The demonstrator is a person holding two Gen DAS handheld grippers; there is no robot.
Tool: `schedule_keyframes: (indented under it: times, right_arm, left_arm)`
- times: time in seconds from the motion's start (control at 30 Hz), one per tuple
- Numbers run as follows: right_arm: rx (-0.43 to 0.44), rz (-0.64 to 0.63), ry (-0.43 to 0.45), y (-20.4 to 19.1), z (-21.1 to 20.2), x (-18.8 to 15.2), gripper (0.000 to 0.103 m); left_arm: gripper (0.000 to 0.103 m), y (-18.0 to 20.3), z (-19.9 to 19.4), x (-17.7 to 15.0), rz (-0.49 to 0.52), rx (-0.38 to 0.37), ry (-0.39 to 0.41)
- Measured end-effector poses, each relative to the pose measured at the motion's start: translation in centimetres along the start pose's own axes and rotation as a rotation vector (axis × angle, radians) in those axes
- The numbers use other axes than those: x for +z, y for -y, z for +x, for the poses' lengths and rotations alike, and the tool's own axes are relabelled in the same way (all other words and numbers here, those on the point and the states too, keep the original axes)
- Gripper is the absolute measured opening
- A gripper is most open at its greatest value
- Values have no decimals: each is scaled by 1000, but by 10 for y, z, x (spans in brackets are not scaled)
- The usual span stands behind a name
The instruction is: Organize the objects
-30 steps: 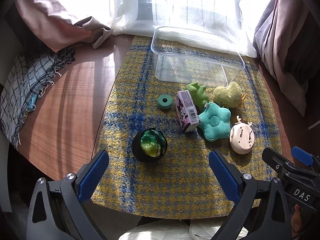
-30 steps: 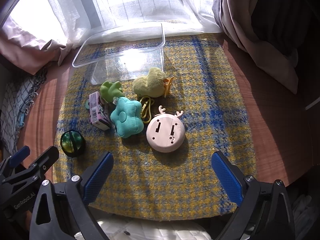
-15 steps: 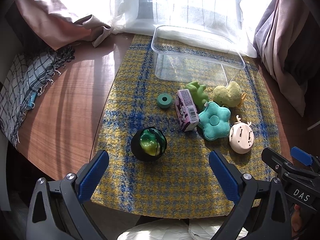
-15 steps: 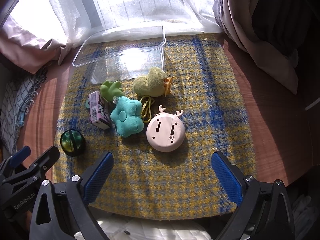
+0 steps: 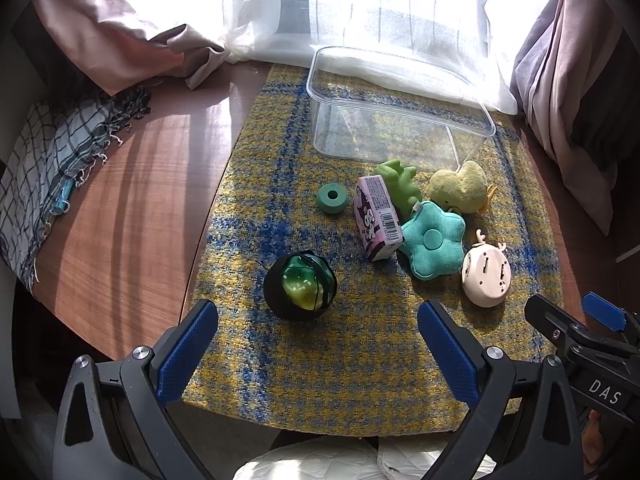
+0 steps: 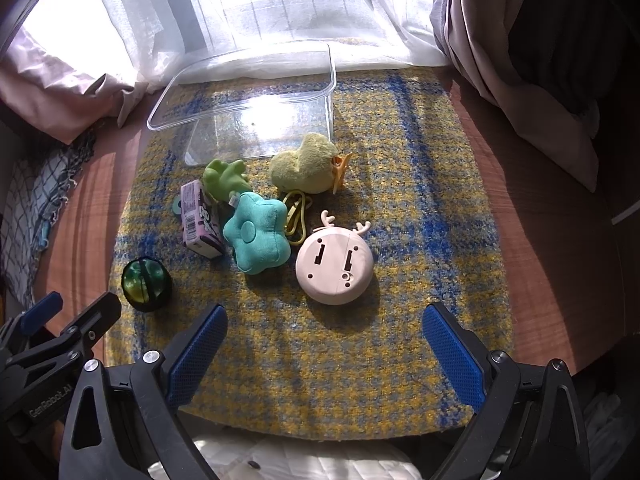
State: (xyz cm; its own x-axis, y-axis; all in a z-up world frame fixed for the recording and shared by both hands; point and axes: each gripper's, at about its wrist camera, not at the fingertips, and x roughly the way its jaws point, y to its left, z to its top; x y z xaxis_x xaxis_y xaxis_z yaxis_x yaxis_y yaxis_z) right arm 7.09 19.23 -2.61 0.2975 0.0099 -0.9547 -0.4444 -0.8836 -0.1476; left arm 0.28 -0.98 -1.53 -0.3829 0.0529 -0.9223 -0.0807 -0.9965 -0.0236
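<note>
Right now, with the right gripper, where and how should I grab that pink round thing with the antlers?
Probably take the pink round toy across its flat disc, one finger on each side rim, coming down from the near edge where the right gripper hangs open. Its antlers point away toward the clear bin, so avoid those thin parts.

Very little differs from a second ago. In the left wrist view the clear tub (image 5: 400,120) sits a touch lower in the picture, and the toys in front of it, from the black-and-green ball (image 5: 300,285) to the pink round toy (image 5: 486,277), have slid down with it by the same small amount. In the right wrist view the scene has crept down only a trace.
</note>
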Motion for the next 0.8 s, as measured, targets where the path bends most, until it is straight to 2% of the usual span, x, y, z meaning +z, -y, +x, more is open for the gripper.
schedule_keyframes:
  times: [0.8]
  right_arm:
    - [2, 66, 1, -1, 13, 7, 99]
  left_arm:
    - [102, -6, 15, 6, 6, -6, -40]
